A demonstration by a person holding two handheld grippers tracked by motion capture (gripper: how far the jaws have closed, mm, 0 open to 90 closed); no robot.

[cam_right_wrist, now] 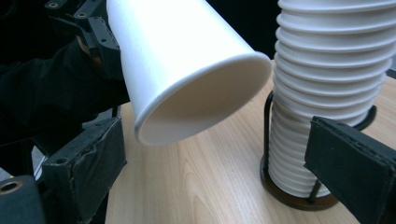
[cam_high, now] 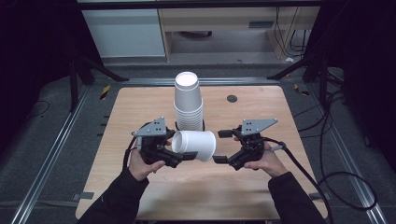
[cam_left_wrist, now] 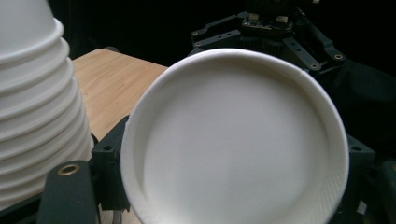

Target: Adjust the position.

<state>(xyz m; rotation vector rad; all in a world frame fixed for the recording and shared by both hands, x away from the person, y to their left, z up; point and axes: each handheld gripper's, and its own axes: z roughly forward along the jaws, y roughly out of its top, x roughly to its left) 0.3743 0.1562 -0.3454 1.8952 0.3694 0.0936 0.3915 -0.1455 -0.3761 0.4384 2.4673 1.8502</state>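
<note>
A white paper cup (cam_high: 196, 144) lies on its side in the air above the wooden table (cam_high: 135, 112). My left gripper (cam_high: 180, 145) is shut on its base end, a jaw on each side. In the left gripper view the cup's recessed base (cam_left_wrist: 233, 149) faces the camera. The cup's mouth (cam_right_wrist: 205, 102) points toward my right gripper (cam_high: 222, 146), which is open, its jaw tips standing just off the rim without touching it. Behind the cup, a tall stack of white cups (cam_high: 188, 100) stands upside down in a black wire holder (cam_right_wrist: 294, 196).
A small dark round hole (cam_high: 232, 98) sits in the table at the back right. Black cables (cam_high: 336, 182) trail across the floor on the right. Metal rails (cam_high: 51, 154) run along both sides of the table.
</note>
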